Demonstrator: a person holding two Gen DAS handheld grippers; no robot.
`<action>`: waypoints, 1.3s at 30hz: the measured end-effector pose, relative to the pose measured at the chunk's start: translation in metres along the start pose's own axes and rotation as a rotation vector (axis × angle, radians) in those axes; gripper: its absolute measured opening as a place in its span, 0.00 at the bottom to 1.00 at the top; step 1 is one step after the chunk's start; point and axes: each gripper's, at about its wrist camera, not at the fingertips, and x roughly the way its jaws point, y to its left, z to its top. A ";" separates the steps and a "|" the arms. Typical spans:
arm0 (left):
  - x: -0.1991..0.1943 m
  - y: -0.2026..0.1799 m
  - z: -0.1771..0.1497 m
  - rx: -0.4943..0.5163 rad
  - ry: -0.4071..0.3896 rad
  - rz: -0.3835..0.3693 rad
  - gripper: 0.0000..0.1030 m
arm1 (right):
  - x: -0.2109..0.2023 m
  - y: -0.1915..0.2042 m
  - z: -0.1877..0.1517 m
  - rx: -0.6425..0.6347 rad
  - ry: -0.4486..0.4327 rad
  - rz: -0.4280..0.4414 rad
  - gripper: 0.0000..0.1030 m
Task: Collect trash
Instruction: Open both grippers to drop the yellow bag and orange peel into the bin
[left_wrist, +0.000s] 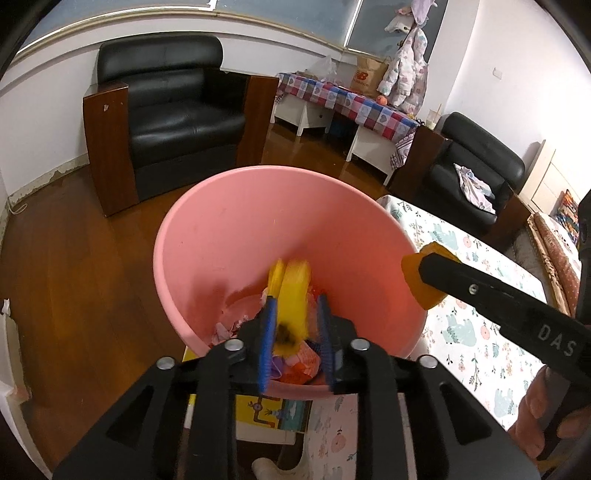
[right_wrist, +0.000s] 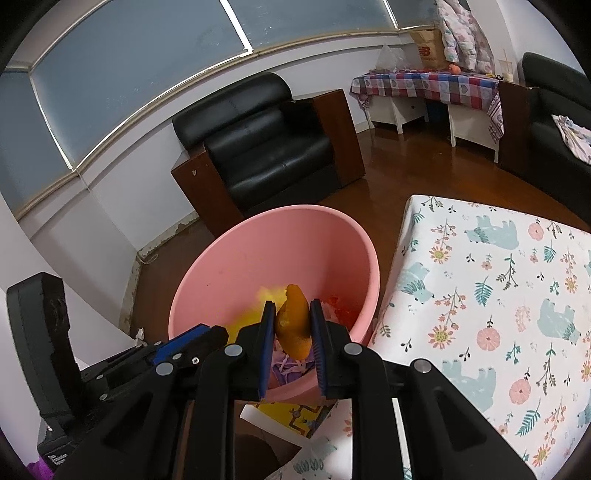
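Your left gripper (left_wrist: 295, 314) hangs over the near rim of the pink bucket (left_wrist: 236, 229), and its blue-padded fingers (left_wrist: 269, 332) stand apart around a yellow banana peel (left_wrist: 293, 295). The peel is blurred, and you cannot tell whether the pads are touching it or have let it go; it hangs inside the mouth of the bucket, above the crumpled paper scraps (left_wrist: 299, 363) and wrappers at the bottom.

Your right gripper (right_wrist: 291, 325) is clenched on an orange peel (right_wrist: 293, 321), one pad pressed to each side of it, and it holds the peel just over the near side of the bucket. In the left wrist view that same peel shows as an orange piece at the tip of the right gripper, at the right rim of the bucket.

The bucket sits tilted toward you, beside the left edge of the bed with the bear-and-flower sheet (right_wrist: 498, 295). A yellow picture book (left_wrist: 273, 411) lies under its near edge. Farther off, a black armchair (left_wrist: 170, 99) stands on the wooden floor (left_wrist: 74, 277), and to the far right is a counter with a checked cloth (left_wrist: 343, 99).
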 end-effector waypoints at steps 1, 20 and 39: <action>0.000 0.001 0.000 -0.003 -0.001 -0.002 0.26 | 0.001 0.000 0.001 -0.001 -0.002 -0.001 0.18; -0.014 0.000 0.001 -0.012 -0.022 -0.018 0.50 | -0.012 0.006 0.004 -0.009 -0.037 0.022 0.50; -0.046 -0.033 -0.005 0.019 -0.071 -0.007 0.50 | -0.090 0.016 -0.036 -0.133 -0.138 -0.081 0.59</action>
